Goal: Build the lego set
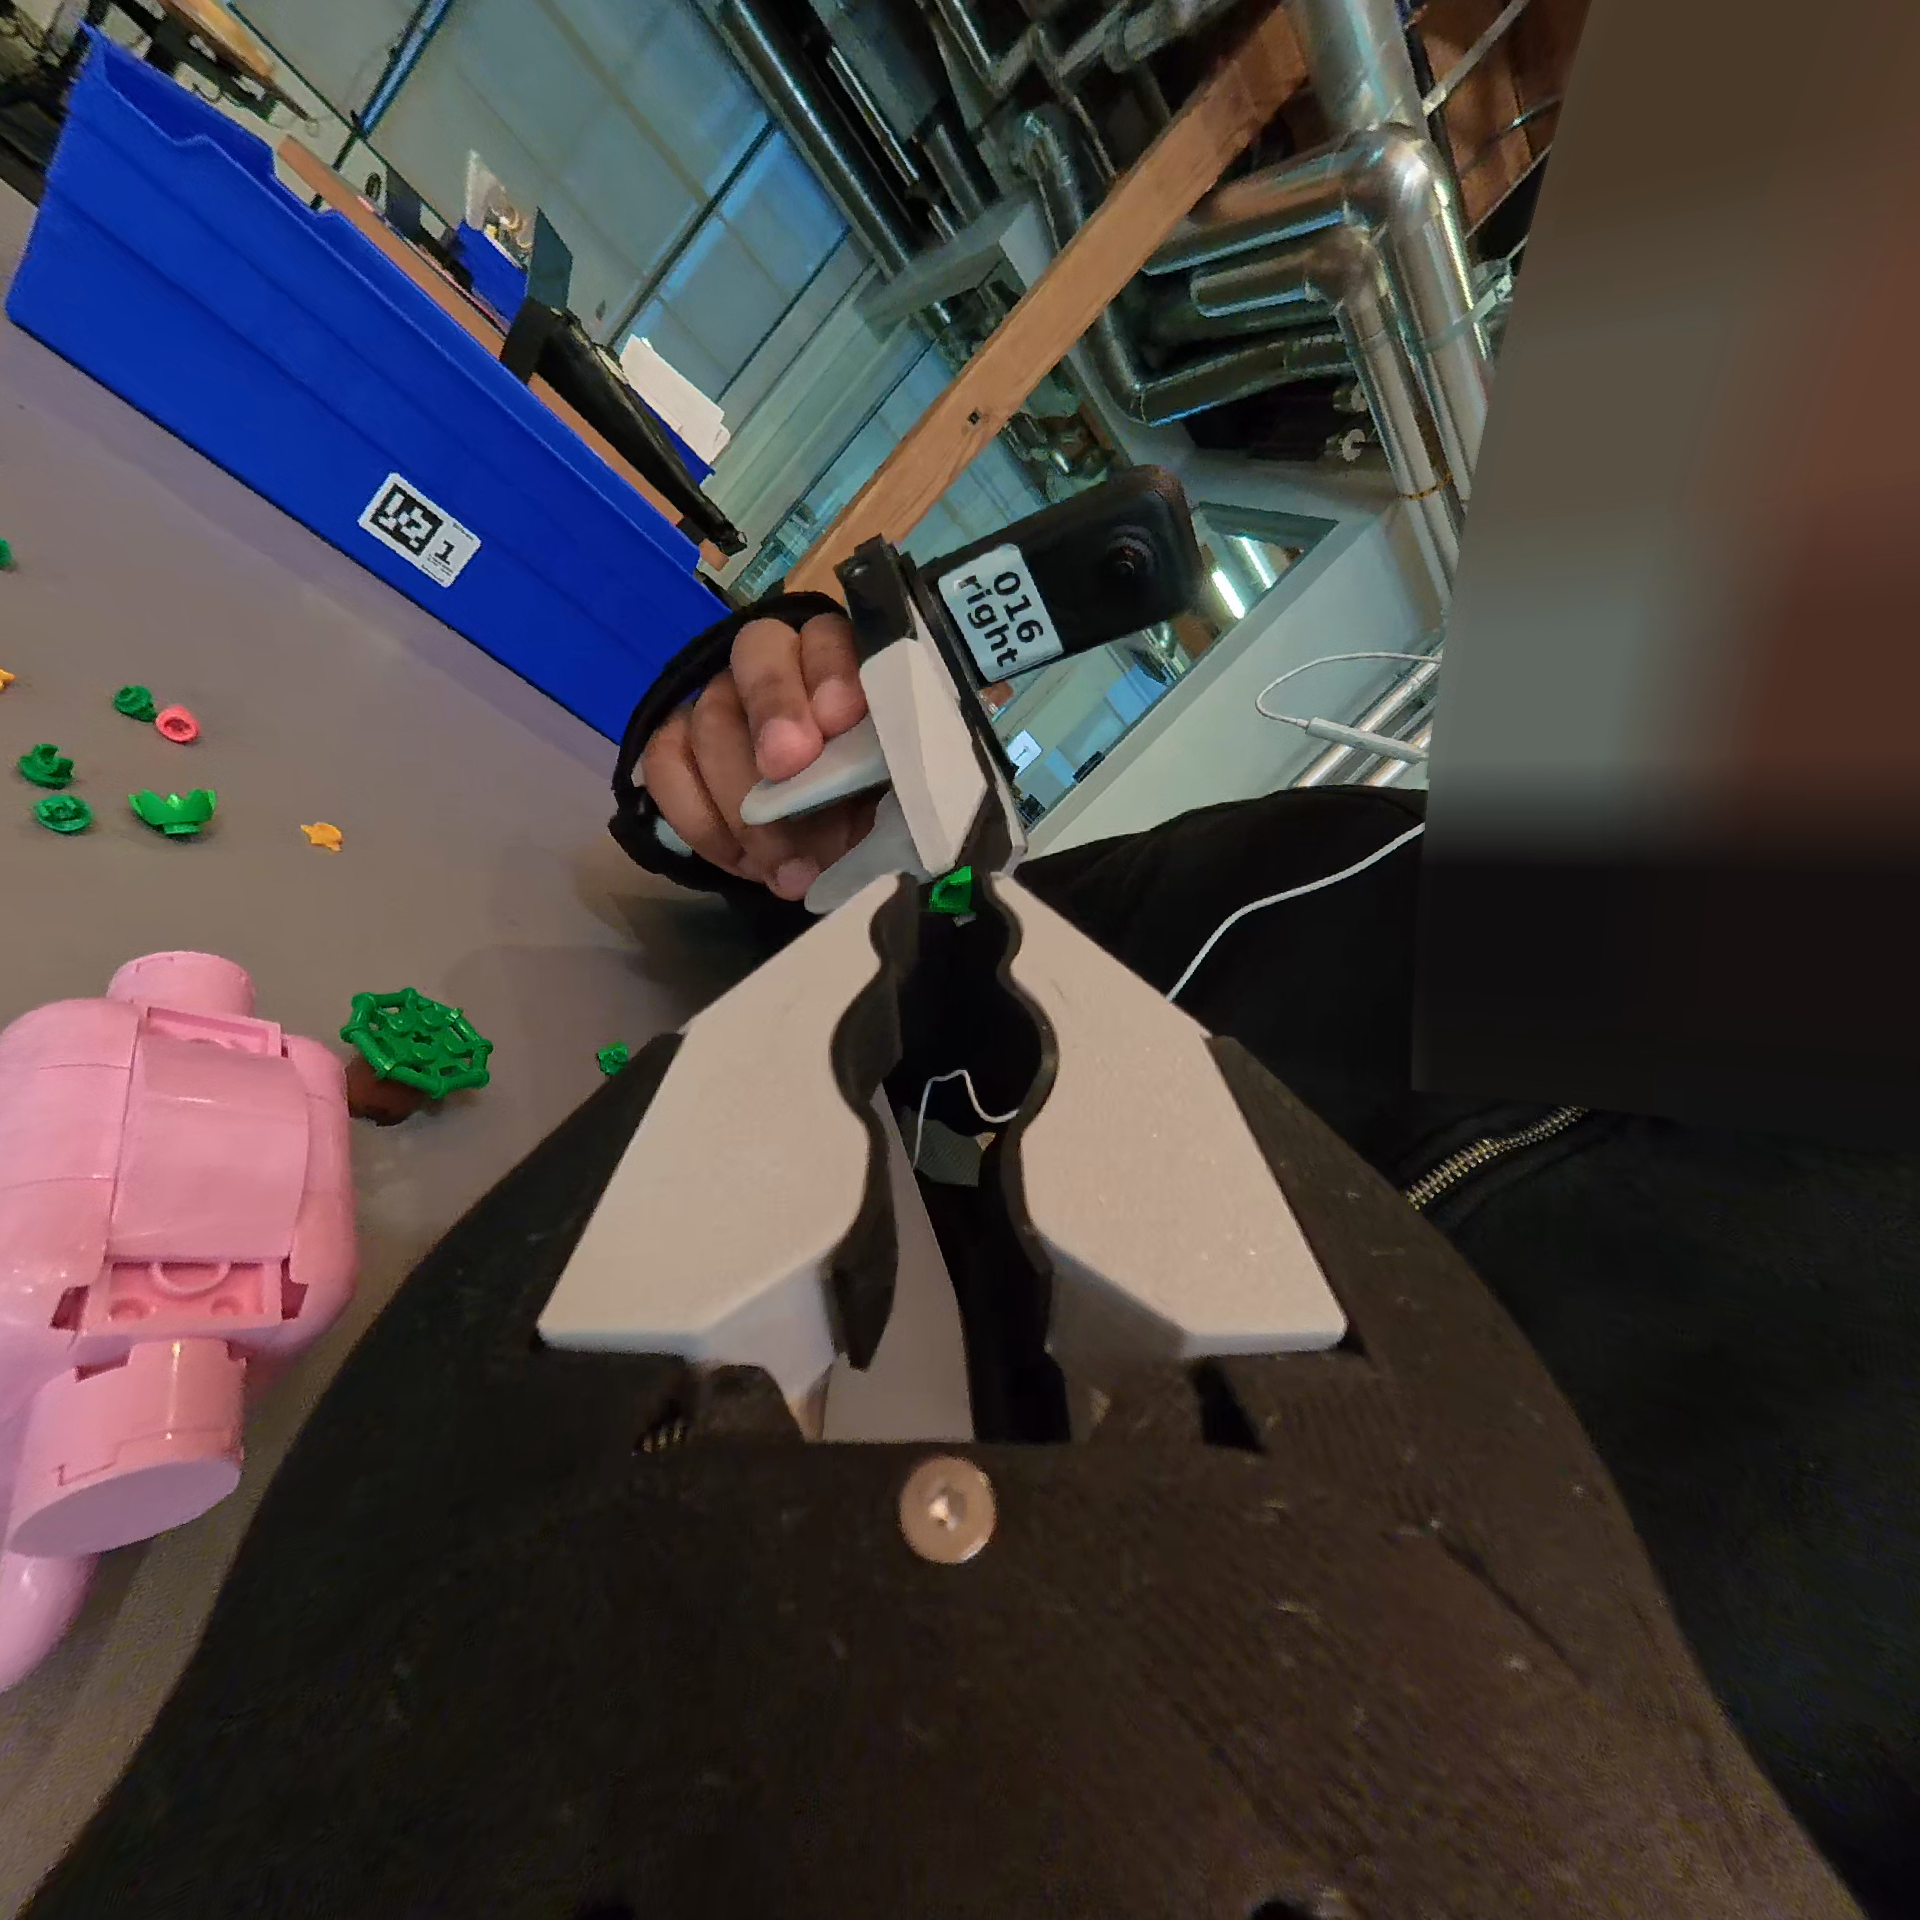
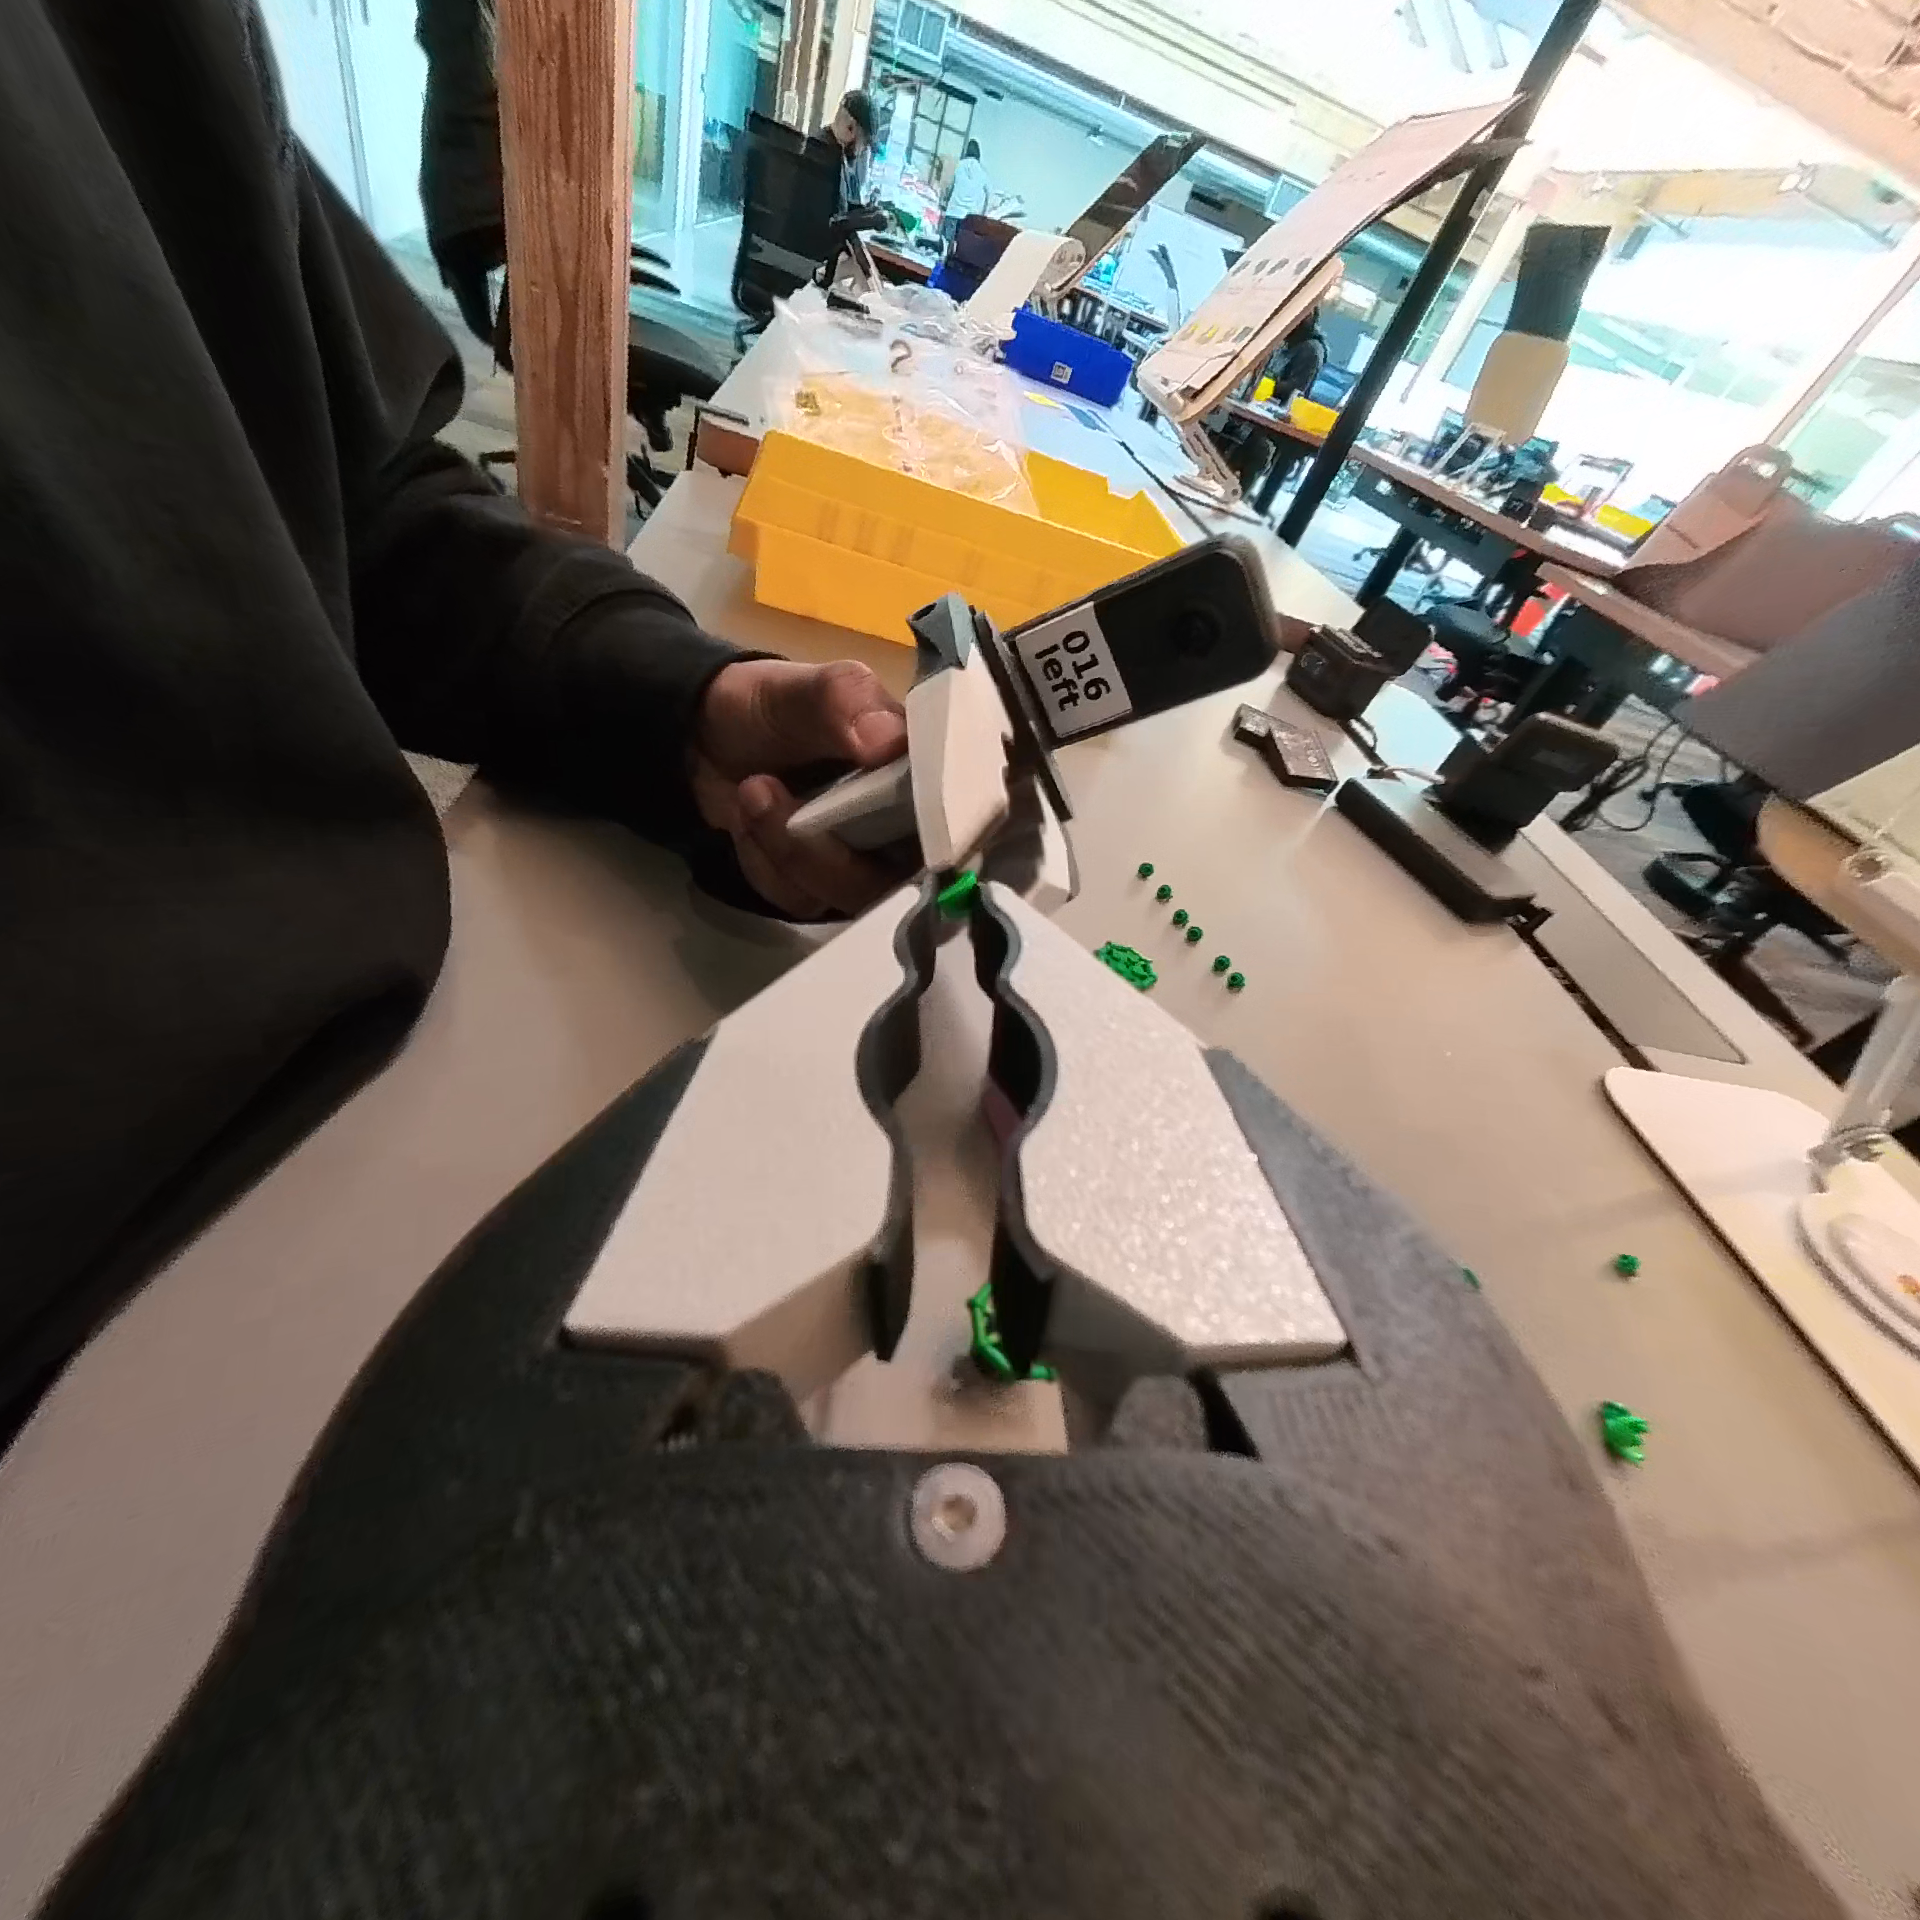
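My left gripper [image 1: 951,902] and my right gripper [image 2: 954,906] meet tip to tip above the table. A small green lego piece [image 1: 951,894] sits pinched where the tips touch, and it also shows in the right wrist view [image 2: 956,894]. Both grippers are shut on it. I cannot tell whether it is one piece or two pressed together. The right gripper [image 1: 964,868] comes down from above in the left wrist view, held by a hand [image 1: 748,769]. The left gripper [image 2: 966,871] does the same in the right wrist view. A pink lego build [image 1: 156,1195] lies at the left.
A green web-shaped piece on a brown base [image 1: 416,1044] and loose green [image 1: 171,810], pink [image 1: 179,723] and orange [image 1: 322,834] pieces lie on the grey table. A blue bin [image 1: 312,395] stands behind them. Yellow bins [image 2: 935,551], a row of green studs [image 2: 1190,930] and a white mat [image 2: 1766,1195] are in the right wrist view. The tips of both grippers are at nearly the same place.
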`<state>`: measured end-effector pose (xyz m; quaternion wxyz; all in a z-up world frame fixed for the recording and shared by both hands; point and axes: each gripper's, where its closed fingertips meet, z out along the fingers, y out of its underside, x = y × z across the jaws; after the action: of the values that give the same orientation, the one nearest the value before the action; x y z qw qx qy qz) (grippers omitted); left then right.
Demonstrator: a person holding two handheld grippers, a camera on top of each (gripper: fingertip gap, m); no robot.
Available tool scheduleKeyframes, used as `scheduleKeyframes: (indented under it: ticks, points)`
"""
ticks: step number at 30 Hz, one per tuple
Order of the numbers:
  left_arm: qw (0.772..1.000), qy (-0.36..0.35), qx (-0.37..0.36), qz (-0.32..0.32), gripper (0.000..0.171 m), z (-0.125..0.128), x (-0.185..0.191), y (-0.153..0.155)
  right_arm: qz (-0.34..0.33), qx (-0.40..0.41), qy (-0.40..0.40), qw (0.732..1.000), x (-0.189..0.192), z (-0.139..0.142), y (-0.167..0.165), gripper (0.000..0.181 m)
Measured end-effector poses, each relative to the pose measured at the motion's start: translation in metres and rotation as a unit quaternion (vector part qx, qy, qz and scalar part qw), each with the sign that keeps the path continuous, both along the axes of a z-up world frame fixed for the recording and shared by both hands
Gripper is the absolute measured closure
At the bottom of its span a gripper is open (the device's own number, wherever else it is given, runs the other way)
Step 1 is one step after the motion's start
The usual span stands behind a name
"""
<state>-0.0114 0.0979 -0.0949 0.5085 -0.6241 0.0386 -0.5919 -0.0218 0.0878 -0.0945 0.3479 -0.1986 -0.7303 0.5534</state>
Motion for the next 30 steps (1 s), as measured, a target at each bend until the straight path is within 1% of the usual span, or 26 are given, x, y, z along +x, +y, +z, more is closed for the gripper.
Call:
scheduleKeyframes:
  ticks: [2,4,7,10,14,17,21,23,26,30]
  points:
    - [1.000,0.002,0.002,0.009,0.153,0.001,-0.003,0.001,-0.008,-0.025,-0.006,1.000,-0.002,0.004,0.005,0.177]
    - [1.000,-0.002,0.014,0.019,0.147,0.006,-0.007,0.000,-0.018,-0.057,-0.015,0.998,-0.005,0.009,0.013,0.177]
    - [0.999,0.011,0.030,0.038,0.146,0.010,-0.012,0.000,-0.014,-0.142,-0.041,0.989,-0.006,0.021,0.026,0.177]
    - [0.997,0.044,0.038,0.054,0.146,0.008,-0.011,0.001,0.005,-0.235,-0.067,0.970,-0.006,0.031,0.041,0.178]
    - [0.992,0.096,0.046,0.066,0.147,0.003,-0.005,0.002,0.027,-0.331,-0.098,0.938,-0.007,0.036,0.058,0.178]
    - [0.988,0.126,0.051,0.074,0.147,0.000,-0.003,0.003,0.042,-0.386,-0.118,0.914,-0.008,0.038,0.066,0.178]
    - [0.985,0.141,0.057,0.079,0.148,-0.001,-0.002,0.003,0.060,-0.429,-0.143,0.890,-0.010,0.038,0.070,0.179]
    - [0.985,0.140,0.061,0.081,0.148,0.001,-0.003,0.003,0.063,-0.441,-0.151,0.883,-0.010,0.037,0.072,0.179]
    - [0.984,0.139,0.065,0.087,0.148,0.003,-0.005,0.003,0.063,-0.447,-0.156,0.878,-0.011,0.036,0.074,0.179]
    - [0.982,0.145,0.074,0.097,0.149,0.005,-0.007,0.002,0.053,-0.439,-0.151,0.884,-0.011,0.036,0.076,0.179]
